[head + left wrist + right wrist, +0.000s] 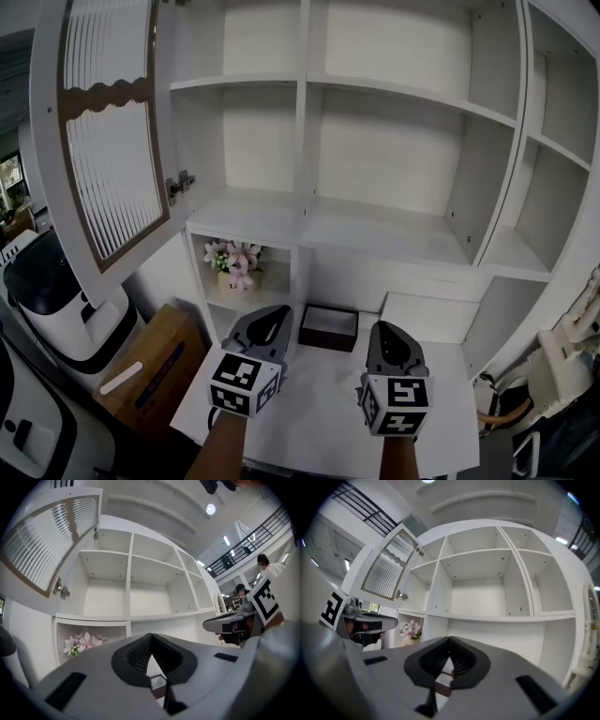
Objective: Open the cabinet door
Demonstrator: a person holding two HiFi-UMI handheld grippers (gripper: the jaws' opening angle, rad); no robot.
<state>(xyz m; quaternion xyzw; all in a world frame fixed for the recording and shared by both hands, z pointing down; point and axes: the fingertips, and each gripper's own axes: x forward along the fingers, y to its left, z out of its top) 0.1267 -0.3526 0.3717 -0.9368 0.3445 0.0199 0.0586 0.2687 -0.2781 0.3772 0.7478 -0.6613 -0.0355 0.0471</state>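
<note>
Head view: cabinet door (103, 141) stands swung wide at far left, touched by neither tool. Left gripper view: left hand-held gripper (151, 636), jaws together, empty. Right gripper view: right hand-held gripper (450, 640) likewise; opening judged done, next move merely withdrawal.

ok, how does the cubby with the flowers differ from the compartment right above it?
The flower cubby holds pink flowers; the compartment above is bare. The flower cubby is shorter and shows no door; a ribbed-glass door hangs open at the left of the compartment above. Both are white inside.
</note>
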